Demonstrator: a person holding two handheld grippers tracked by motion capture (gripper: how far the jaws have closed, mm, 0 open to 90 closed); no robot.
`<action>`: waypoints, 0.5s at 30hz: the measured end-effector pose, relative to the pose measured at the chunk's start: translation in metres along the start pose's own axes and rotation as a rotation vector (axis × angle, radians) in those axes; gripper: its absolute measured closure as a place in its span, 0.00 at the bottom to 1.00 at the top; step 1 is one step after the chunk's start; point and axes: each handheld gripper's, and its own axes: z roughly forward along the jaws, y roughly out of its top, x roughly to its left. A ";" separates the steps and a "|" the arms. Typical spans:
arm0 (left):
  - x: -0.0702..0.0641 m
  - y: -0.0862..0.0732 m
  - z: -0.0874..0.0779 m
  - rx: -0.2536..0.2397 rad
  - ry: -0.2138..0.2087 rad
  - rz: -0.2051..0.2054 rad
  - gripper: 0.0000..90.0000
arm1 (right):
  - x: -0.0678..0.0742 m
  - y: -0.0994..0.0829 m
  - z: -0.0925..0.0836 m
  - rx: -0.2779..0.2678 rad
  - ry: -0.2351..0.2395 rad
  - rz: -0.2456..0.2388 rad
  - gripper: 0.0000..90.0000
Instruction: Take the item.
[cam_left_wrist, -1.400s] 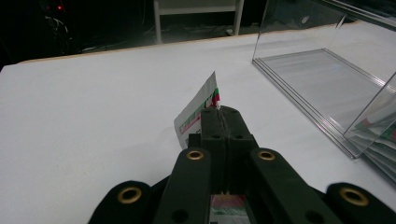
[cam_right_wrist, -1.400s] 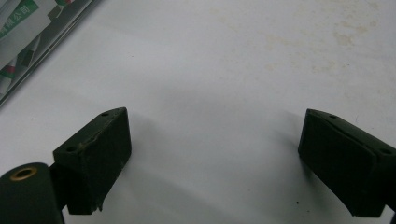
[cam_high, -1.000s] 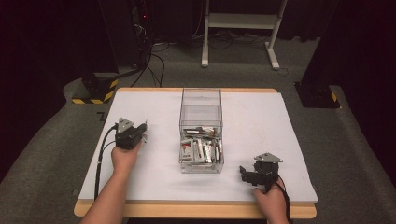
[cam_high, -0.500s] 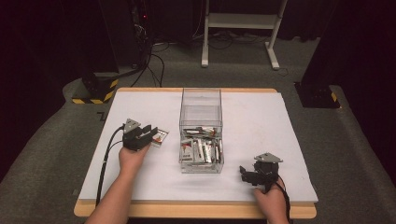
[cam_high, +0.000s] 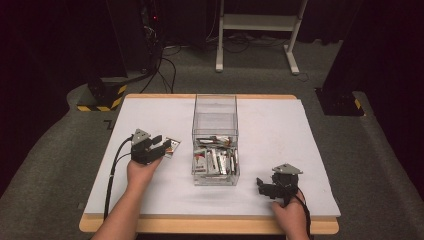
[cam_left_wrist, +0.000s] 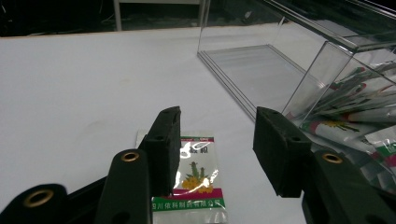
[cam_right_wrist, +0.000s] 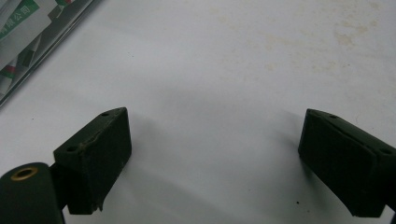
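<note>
Clear plastic makes the packet (cam_left_wrist: 196, 179) shiny; it has a yellow plant picture, a red band and a green strip with writing on it. It lies flat on the white table top (cam_high: 300, 145), just beside the see-through box (cam_high: 216, 142), on the box's left in the high view. My left gripper (cam_left_wrist: 217, 151) hangs right over the packet with its jaws wide apart. One jaw is over the packet's left edge, and the other is off to the side near the box wall. The jaws do not hold the packet.

The box stands in the middle of the table. Its near part is full of more packets (cam_high: 216, 161) like this one, all in a heap. Its far part looks bare.

My right gripper (cam_right_wrist: 215, 163) is low over bare white table with its jaws wide apart and nothing between them. In the high view my right hand (cam_high: 291, 217) holds it near the front edge, well apart from the box.
</note>
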 end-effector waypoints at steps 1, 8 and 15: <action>0.000 0.000 -0.001 0.002 0.002 0.002 0.57 | 0.000 0.000 0.000 0.000 0.000 0.000 0.10; 0.002 -0.005 -0.008 0.011 0.021 -0.009 0.52 | 0.000 0.000 0.000 0.000 0.000 0.002 0.10; 0.007 -0.013 -0.016 0.050 0.026 0.003 0.49 | 0.000 0.000 0.000 0.000 0.000 0.000 0.10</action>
